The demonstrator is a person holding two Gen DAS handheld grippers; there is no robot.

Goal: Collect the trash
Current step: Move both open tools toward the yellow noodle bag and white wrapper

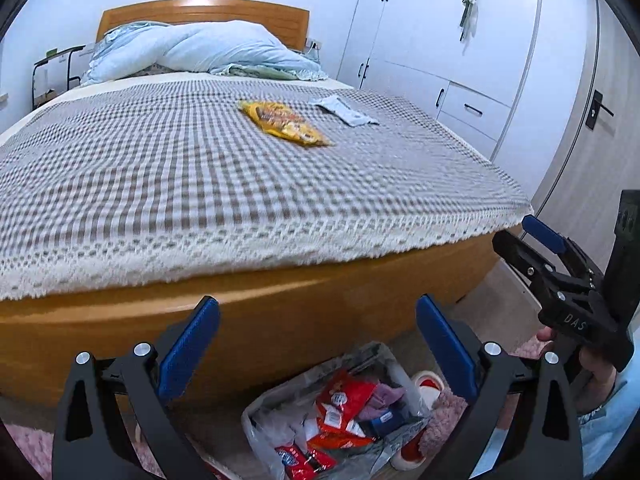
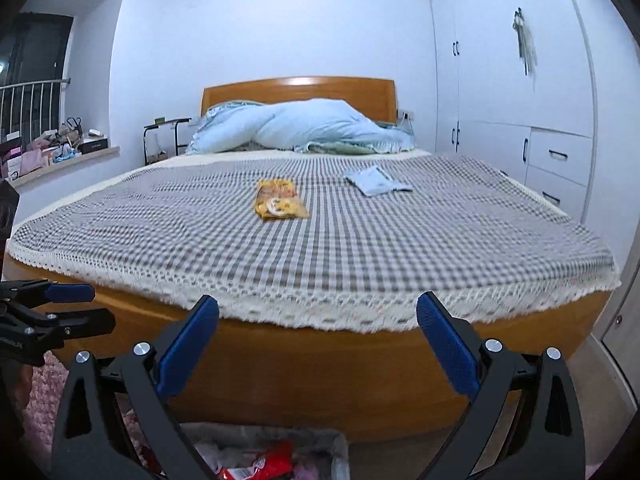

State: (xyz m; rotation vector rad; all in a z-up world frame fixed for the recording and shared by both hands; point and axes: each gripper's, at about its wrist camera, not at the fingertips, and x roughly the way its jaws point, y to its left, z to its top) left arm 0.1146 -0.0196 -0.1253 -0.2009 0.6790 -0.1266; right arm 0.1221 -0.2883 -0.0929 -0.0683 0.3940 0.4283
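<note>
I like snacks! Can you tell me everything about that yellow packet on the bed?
The yellow snack packet is a flat, shiny wrapper, plastic by its look, printed with orange and brown pictures too blurred to read. It lies flat near the middle of the checked bedspread, slightly crinkled. Only the bedspread touches it. A pale blue wrapper lies apart, to its right. Both grippers are far from it.

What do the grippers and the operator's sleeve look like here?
Both grippers, left gripper and right gripper, have black angular linkage arms, silver pivot bolts and textured blue pads. The right one's body carries white "DAS" lettering. The sleeve is light blue. No cables visible.
</note>
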